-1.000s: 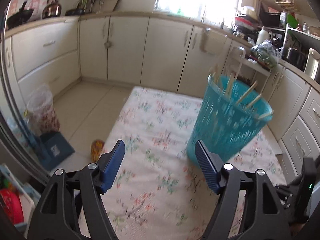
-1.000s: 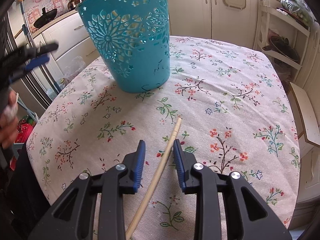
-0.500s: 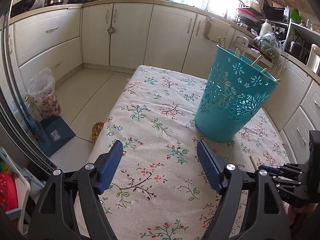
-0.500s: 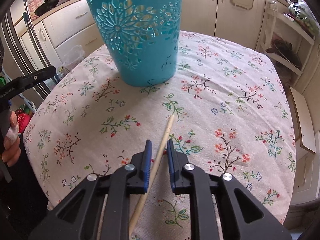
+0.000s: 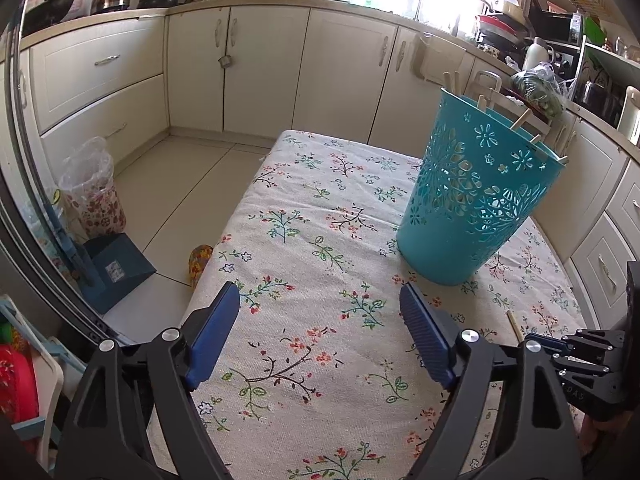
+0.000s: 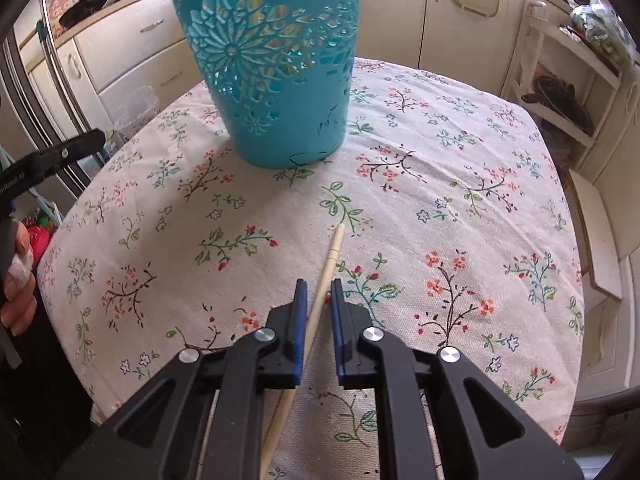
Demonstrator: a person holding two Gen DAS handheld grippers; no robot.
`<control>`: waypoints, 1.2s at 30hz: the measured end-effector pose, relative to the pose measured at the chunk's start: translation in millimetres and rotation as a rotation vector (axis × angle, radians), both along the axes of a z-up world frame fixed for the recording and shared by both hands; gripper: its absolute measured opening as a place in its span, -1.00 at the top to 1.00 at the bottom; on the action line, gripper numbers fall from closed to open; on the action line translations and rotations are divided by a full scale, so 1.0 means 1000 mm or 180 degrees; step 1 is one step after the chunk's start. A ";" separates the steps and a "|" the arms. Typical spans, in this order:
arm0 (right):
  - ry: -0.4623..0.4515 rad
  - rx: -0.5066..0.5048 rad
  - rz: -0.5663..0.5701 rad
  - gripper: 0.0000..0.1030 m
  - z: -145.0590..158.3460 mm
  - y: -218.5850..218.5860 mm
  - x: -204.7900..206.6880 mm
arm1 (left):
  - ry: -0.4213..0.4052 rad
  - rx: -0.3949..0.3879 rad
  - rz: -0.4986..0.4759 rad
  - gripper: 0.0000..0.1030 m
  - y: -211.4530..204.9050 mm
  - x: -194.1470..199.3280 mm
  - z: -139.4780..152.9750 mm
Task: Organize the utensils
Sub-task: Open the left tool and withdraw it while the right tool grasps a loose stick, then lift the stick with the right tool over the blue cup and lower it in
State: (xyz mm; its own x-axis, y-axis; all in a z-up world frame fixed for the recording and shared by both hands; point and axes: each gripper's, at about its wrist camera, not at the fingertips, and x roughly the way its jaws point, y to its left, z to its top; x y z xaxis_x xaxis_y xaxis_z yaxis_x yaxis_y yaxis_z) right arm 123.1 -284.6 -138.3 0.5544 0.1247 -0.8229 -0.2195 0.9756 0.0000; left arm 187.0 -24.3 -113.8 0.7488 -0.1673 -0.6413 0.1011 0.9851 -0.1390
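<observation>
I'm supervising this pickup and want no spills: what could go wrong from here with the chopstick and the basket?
1. The right gripper is closing on the wooden chopstick, which crosses its jaws at a slant, so it may pivot or slip out when lifted.
2. The teal basket stands untouched, already holding several sticks; the left gripper is opening on nothing, so a bump at its rim could tip it.

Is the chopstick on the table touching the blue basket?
No, the chopstick lies on the tablecloth, clearly apart from the blue basket.
</observation>
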 end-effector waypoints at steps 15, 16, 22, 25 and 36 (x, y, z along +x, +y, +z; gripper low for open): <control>-0.0407 0.1210 -0.0334 0.88 0.028 -0.028 -0.028 | -0.0009 0.0083 -0.0020 -0.59 -0.005 -0.004 0.002; -0.0475 0.1286 -0.0333 0.88 0.036 -0.029 -0.030 | -0.0005 0.0082 -0.0017 -0.59 -0.005 -0.004 0.002; -0.0986 0.1692 -0.0222 0.88 0.102 -0.031 -0.034 | -0.0010 0.0047 0.0013 -0.60 -0.002 -0.007 0.005; -0.1220 0.1792 -0.0168 0.88 0.133 -0.027 -0.027 | -0.0009 0.0017 0.0048 -0.60 0.001 -0.008 0.008; -0.2409 0.1447 -0.0601 0.88 0.203 0.011 0.063 | -0.0055 -0.0104 0.0120 -0.65 0.013 -0.012 0.018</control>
State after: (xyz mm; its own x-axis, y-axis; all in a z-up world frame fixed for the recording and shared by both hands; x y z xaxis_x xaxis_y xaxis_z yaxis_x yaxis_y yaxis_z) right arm 186.4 -273.8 64.2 0.9718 0.2008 -0.1233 -0.1536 0.9366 0.3150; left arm 175.0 -11.2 -96.1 0.7659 -0.1594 -0.6229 0.0666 0.9832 -0.1697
